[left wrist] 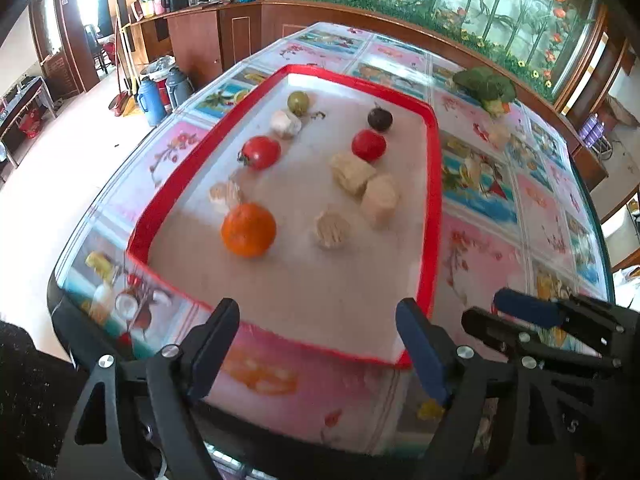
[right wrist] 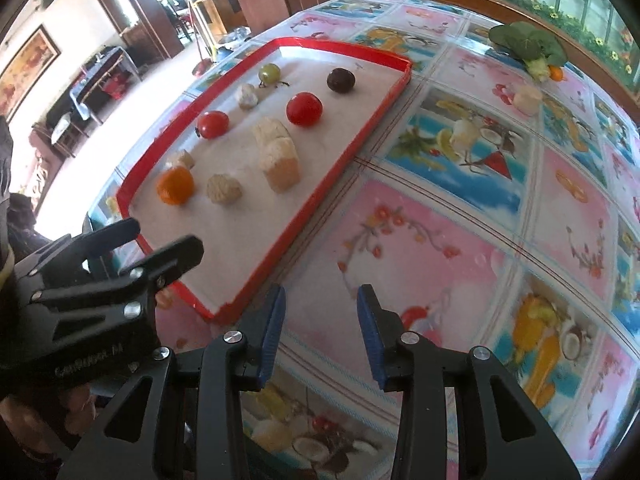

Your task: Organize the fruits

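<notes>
Fruits, laid out on a red-rimmed tray (left wrist: 434,200) on the desk (right wrist: 460,240): an orange (left wrist: 249,229) at the tray's 7 o'clock; a red tomato (left wrist: 261,152) at 10 o'clock; a second red tomato (left wrist: 368,145) at 1 o'clock; a green grape (left wrist: 298,102) at 11 o'clock, close to the far rim; a dark round fruit (left wrist: 379,119) at 12 to 1 o'clock, just beyond the second tomato. Pale beige chunks are interspersed: a pair (left wrist: 364,186) touching each other near the tray's centre, one (left wrist: 331,227) at 6 o'clock beside the orange, one (left wrist: 225,195) touching the orange's far side, one (left wrist: 285,123) just beside the grape. Their kind cannot be told.

Off the tray, at the desk's 1 o'clock: a broccoli head (right wrist: 528,45), with a pale chunk (right wrist: 527,99) near it.

Left gripper (left wrist: 318,344): held above the tray's near rim, jaws spread wide, nothing held or touched.

Right gripper (right wrist: 321,330): held over the patterned desk cover at the tray's 5 o'clock, jaws moderately parted, nothing between the blue pads (right wrist: 272,328).
</notes>
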A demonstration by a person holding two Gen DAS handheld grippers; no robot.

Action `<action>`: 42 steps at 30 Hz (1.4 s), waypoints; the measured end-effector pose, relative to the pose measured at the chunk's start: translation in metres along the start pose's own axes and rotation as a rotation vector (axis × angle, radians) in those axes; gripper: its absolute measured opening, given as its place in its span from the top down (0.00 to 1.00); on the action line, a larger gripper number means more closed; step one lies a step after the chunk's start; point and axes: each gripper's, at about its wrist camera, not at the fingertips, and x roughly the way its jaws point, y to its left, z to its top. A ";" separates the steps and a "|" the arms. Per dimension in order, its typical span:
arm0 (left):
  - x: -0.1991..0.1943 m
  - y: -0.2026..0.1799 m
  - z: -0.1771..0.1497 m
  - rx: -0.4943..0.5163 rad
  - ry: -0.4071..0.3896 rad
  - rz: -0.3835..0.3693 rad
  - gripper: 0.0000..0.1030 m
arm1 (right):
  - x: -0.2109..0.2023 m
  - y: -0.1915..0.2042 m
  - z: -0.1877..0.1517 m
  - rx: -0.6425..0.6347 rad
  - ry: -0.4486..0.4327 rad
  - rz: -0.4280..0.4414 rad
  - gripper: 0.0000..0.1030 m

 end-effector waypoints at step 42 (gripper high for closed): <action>-0.016 0.023 -0.038 -0.072 0.063 0.038 0.05 | -0.009 0.023 -0.015 -0.124 -0.007 -0.133 0.61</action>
